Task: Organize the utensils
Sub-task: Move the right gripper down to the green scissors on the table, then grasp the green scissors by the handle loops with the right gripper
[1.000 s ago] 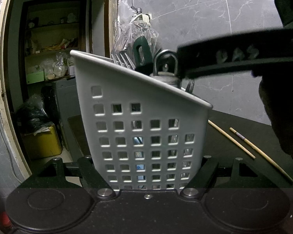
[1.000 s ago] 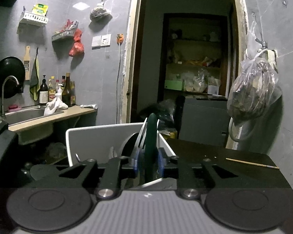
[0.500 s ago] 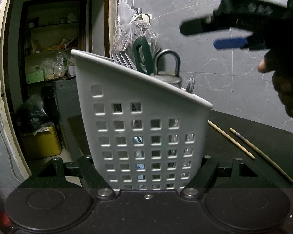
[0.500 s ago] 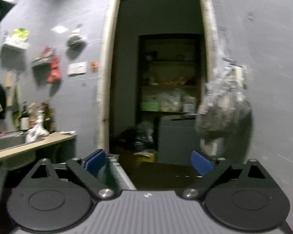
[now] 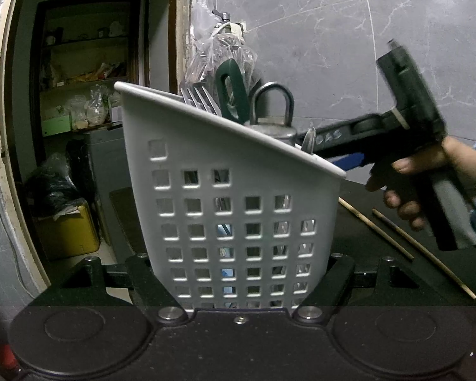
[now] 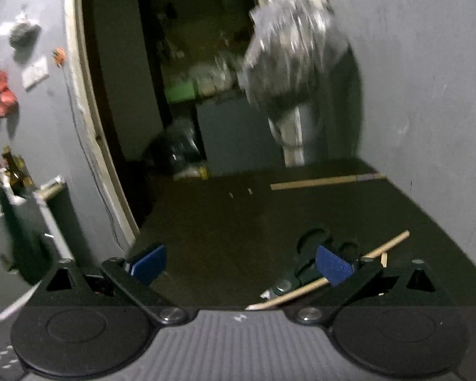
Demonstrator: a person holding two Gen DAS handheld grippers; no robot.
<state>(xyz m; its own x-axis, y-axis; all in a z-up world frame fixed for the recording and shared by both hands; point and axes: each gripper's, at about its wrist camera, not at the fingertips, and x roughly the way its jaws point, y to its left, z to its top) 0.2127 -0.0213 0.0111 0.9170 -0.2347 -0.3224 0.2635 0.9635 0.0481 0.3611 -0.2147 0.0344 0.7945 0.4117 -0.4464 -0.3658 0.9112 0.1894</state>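
The left tongs pinch the white perforated utensil basket, which holds a fork, a green handle and other utensils. The right tongs stand spread and empty over the dark counter, where chopsticks lie farther off.

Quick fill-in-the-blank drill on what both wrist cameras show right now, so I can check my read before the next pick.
1. The left gripper is shut on the white perforated ____.
2. The right gripper stands ____, with nothing between its blue pads.
3. The green handle sticks up out of the ____.
4. Loose on the dark table, the wooden sticks are ____.

Missing words: basket; open; basket; chopsticks
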